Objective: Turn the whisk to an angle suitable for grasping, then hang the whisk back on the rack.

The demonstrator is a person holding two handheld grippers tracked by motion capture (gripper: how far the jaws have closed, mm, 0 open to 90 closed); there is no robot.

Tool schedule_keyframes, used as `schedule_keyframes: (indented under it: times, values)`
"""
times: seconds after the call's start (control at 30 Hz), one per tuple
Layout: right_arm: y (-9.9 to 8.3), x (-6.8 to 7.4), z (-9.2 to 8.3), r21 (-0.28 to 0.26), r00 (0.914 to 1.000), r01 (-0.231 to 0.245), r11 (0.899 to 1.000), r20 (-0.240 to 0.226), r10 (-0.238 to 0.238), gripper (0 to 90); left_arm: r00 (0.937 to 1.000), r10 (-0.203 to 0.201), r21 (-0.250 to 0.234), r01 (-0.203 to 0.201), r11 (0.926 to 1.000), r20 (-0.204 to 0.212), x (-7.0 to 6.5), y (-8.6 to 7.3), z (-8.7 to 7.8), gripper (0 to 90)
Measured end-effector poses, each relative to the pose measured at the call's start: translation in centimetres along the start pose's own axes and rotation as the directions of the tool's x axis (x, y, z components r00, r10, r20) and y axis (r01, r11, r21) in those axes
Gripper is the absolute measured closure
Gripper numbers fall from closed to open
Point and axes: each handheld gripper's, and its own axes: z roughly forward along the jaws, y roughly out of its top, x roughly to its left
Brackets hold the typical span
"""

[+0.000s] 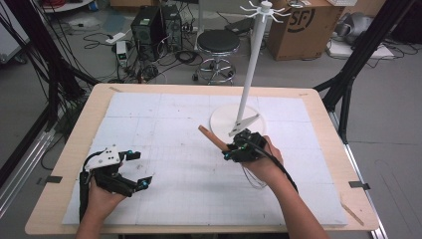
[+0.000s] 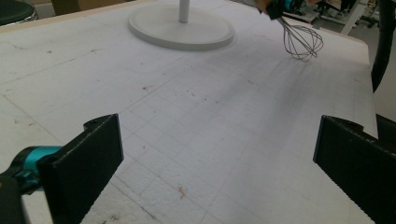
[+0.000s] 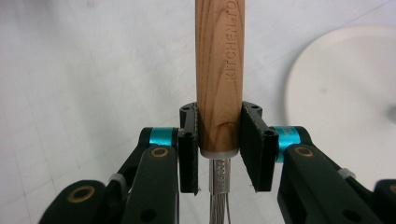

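Observation:
A whisk with a wooden handle (image 1: 209, 135) is clamped at the handle's lower end in my right gripper (image 1: 228, 149), lifted off the white mat. In the right gripper view the pads of the right gripper (image 3: 219, 154) press both sides of the wooden handle (image 3: 219, 70), and the wire stem runs down between them. From the left gripper view the whisk's wire loops (image 2: 303, 42) hang above the mat at the far right. My left gripper (image 1: 142, 169) rests at the mat's front left, its jaws wide apart with nothing between them (image 2: 219, 163).
A white hanger stand with a round base (image 1: 221, 122) and tall pole (image 1: 254, 64) stands just beyond the right hand. The mat (image 1: 164, 124) lies on a wooden table (image 1: 74, 144). A stool (image 1: 218, 42), a cardboard box (image 1: 298, 25) and computer towers (image 1: 149, 25) sit behind.

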Motion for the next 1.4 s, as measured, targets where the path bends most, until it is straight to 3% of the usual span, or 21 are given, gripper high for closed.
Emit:
schedule_keyframes:
  times: [0.07, 0.13, 0.17, 0.3, 0.33, 0.37, 0.43, 0.67, 0.7, 0.9, 0.97, 1.4]
  values:
    - [-0.4, -0.6, -1.3, -0.071, 0.9989, -0.047, 0.996, -0.011, 0.046, 70.2, 1.0, 0.0, -0.001, 0.0, 1.0, -0.001, 0.0, 0.0, 0.0, 2.0]
    - [-0.6, -0.7, -1.6, -0.086, 0.9986, -0.052, 0.995, -0.01, 0.052, 70.2, 1.0, 0.001, -0.001, -0.001, 1.0, -0.001, 0.0, 0.0, 0.0, 2.1]
    - [-0.9, -1.1, -2.1, -0.118, 0.9969, -0.078, 0.99, -0.01, 0.078, 70.2, 1.0, 0.0, -0.002, 0.0, 1.0, 0.0, 0.0, 0.1, 0.0, 2.0]
    - [-1.3, -1.6, -2.8, -0.163, 0.9939, -0.109, 0.981, -0.039, 0.104, 70.3, 1.0, 0.0, -0.003, 0.0, 1.0, 0.0, 0.0, 0.1, 0.0, 2.0]
    - [-1.5, -1.9, -3.3, -0.197, 0.992, -0.121, 0.973, -0.06, 0.112, 70.3, 1.0, 0.001, -0.002, -0.001, 1.0, 0.0, 0.0, 0.1, 0.0, 2.0]
    - [-1.5, -1.9, -3.3, -0.197, 0.992, -0.121, 0.973, -0.06, 0.112, 70.3, 1.0, 0.0, -0.003, 0.0, 1.0, -0.001, 0.1, 0.1, 0.0, 2.0]
    - [-1.6, -2.1, -3.7, -0.233, 0.9906, -0.13, 0.964, -0.073, 0.115, 70.3, 1.0, 0.0, -0.005, 0.0, 1.0, -0.001, 0.1, 0.1, 0.0, 2.0]
    - [-2.1, -2.7, -5.4, -0.296, 0.9914, -0.128, 0.947, -0.066, 0.113, 70.3, 1.0, 0.007, -0.017, -0.007, 0.9998, 0.004, 0.2, 0.3, 0.0, 2.0]
    - [-2.3, -2.9, -6.0, -0.317, 0.9924, -0.121, 0.94, -0.061, 0.107, 70.3, 1.0, 0.005, -0.019, -0.005, 0.9998, 0.005, 0.2, 0.3, 0.0, 2.0]
    - [-2.6, -3.1, -7.0, -0.354, 0.9946, -0.104, 0.93, -0.045, 0.094, 70.3, 0.9999, 0.011, -0.012, -0.011, 0.9999, 0.008, 0.2, 0.2, 0.1, 2.0]
    - [-2.7, -3.3, -7.3, -0.386, 0.9945, -0.104, 0.917, -0.048, 0.093, 70.3, 0.9999, 0.008, -0.016, -0.008, 0.9998, 0.011, 0.1, 0.3, 0.0, 2.0]
    - [-2.7, -3.6, -8.6, -0.449, 0.9962, -0.087, 0.889, -0.03, 0.082, 70.3, 0.9999, 0.004, -0.025, -0.004, 0.9997, 0.011, 0.2, 0.3, 0.1, 2.0]
